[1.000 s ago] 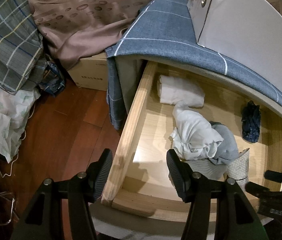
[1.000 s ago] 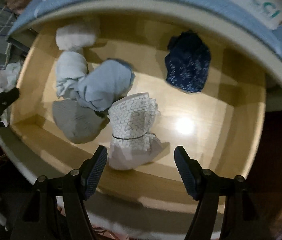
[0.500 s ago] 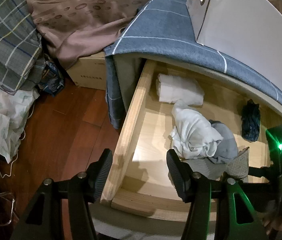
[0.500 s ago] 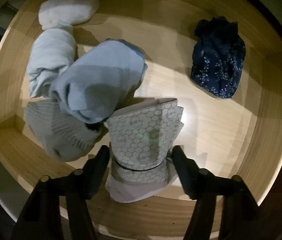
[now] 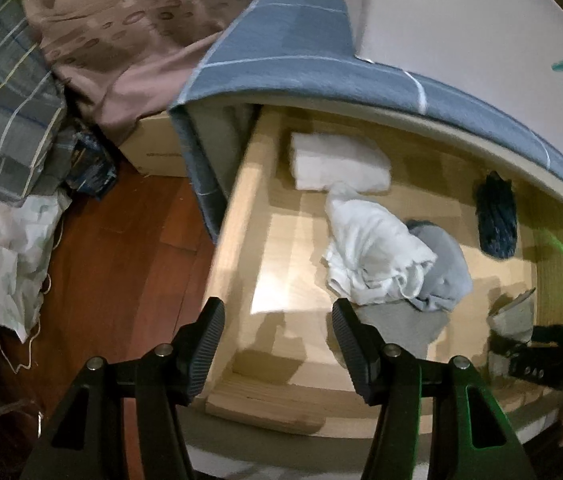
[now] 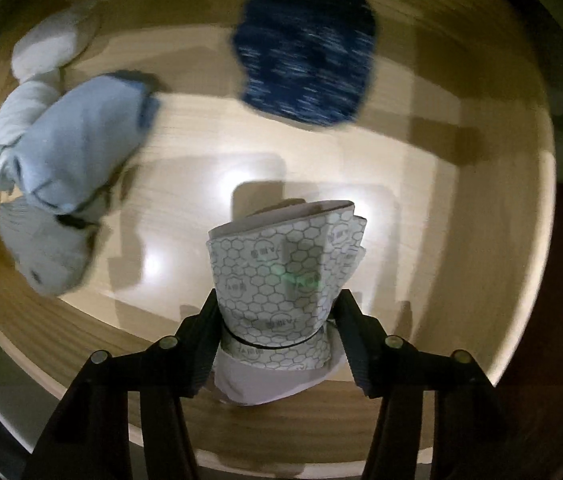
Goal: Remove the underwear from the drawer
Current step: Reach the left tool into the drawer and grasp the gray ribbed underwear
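The right gripper [image 6: 277, 334] has come down into the open drawer [image 6: 461, 184] since a second ago, when it hung above the front edge with its fingers wide and nothing between them. Now its fingers [image 6: 201, 344] are closing around the rolled underwear [image 6: 285, 272], a pale bundle printed with a honeycomb pattern and cinched by a thin dark band. The pads sit against both sides of the roll just at that band, so the grip looks made or very nearly so, and the lift out is probably the next step. The roll stands near the front wall of the drawer, right of centre. The left gripper [image 5: 277, 336] has barely shifted. It hovers over the near left corner of the drawer with its fingers wide apart and empty, one on each side of the drawer's left wall. To the left of the roll lies a grey knitted piece [image 6: 41, 256], and just beyond it a light blue bundle [image 6: 77, 148] pressed against a white garment [image 5: 369, 252]. Farther back a folded white cloth [image 5: 337, 160] rests by the far left corner. A dark blue patterned item [image 6: 305, 56] sits alone at the far right, well apart from the rest.
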{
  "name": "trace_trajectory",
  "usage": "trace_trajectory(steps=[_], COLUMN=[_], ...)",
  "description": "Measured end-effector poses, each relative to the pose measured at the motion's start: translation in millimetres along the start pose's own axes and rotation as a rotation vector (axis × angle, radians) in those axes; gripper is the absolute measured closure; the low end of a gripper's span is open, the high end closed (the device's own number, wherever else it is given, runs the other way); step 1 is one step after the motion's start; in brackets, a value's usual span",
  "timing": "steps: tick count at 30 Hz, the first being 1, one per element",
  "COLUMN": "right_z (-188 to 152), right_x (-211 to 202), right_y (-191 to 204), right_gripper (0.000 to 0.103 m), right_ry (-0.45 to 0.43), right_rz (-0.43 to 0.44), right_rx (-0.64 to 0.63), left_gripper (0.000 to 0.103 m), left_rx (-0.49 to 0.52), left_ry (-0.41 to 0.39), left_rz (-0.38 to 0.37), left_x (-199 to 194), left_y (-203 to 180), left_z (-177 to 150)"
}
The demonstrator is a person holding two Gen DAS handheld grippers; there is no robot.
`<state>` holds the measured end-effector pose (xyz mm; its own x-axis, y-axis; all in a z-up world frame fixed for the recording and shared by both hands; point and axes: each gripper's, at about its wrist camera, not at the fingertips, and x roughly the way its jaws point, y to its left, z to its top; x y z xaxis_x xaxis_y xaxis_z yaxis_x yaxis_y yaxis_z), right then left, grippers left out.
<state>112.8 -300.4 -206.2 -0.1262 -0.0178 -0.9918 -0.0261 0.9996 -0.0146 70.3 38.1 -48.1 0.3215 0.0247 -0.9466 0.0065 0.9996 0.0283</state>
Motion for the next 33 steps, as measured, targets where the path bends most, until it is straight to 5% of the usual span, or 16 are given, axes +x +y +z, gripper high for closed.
trace_trajectory(steps=[15,23,33], right_z=[-17,-9,-2], right_x=[-5,8,19], right_y=[-13,-17,-25], right_gripper=[0.055,0.054,0.054], right_ry=[0.006,0.009,0.025], right_rz=[-0.008,0.005,0.075], right_rx=[0.020,0.014,0.038], left_gripper=[0.046,0.046,0.031], left_rx=[0.156,0.102,0.101], left_ry=[0.238,0.338,0.429], left_rz=[-0.168,-0.240,-0.163], left_x=[36,57,86], left_y=[-44,-57,-84], left_z=[-2,1,8])
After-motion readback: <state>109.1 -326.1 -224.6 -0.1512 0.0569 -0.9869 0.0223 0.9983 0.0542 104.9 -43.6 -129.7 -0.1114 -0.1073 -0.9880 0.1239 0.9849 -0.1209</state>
